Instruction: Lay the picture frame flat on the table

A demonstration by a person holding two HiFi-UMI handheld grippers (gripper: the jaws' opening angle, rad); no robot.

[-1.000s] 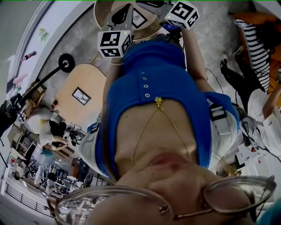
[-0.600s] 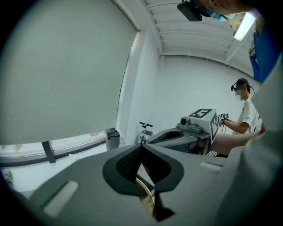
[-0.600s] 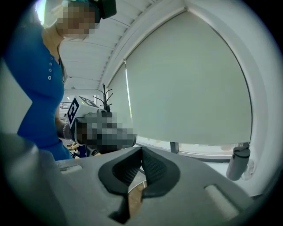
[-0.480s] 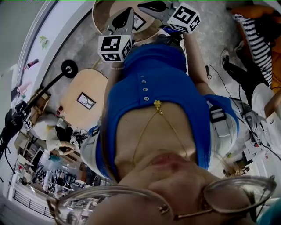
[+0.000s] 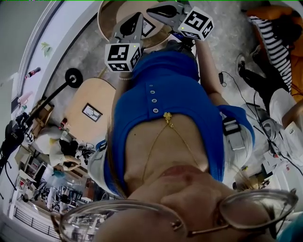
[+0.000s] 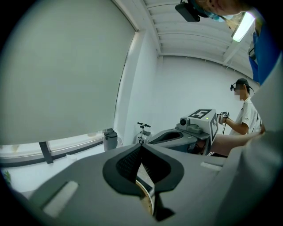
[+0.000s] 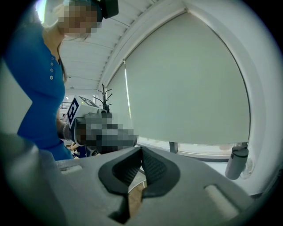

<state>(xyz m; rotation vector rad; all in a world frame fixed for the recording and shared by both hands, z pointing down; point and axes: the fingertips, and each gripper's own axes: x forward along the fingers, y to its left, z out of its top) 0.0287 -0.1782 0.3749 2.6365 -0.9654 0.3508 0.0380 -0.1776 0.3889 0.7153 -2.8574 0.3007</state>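
In the head view, both grippers hang over a round wooden table (image 5: 105,14) at the top of the picture. My left gripper (image 5: 138,11) with its marker cube is on the left, and my right gripper (image 5: 150,8) comes in from the right. A small picture frame (image 5: 148,27) shows on the tabletop between them, mostly hidden by the grippers. In the left gripper view, my left gripper (image 6: 141,146) is shut with nothing between its pads. In the right gripper view, my right gripper (image 7: 141,149) is also shut and empty. Wood shows below both jaw gaps.
A second round wooden table (image 5: 75,101) at the left carries another small dark frame (image 5: 91,112). A black stand (image 5: 71,78) lies beside it. Other people sit or stand at the right (image 5: 274,71) and lower left. A bin (image 6: 110,139) stands by the window wall.
The head view has shifted a little, so the grippers sit slightly higher in the picture. Both stay shut over the same table.
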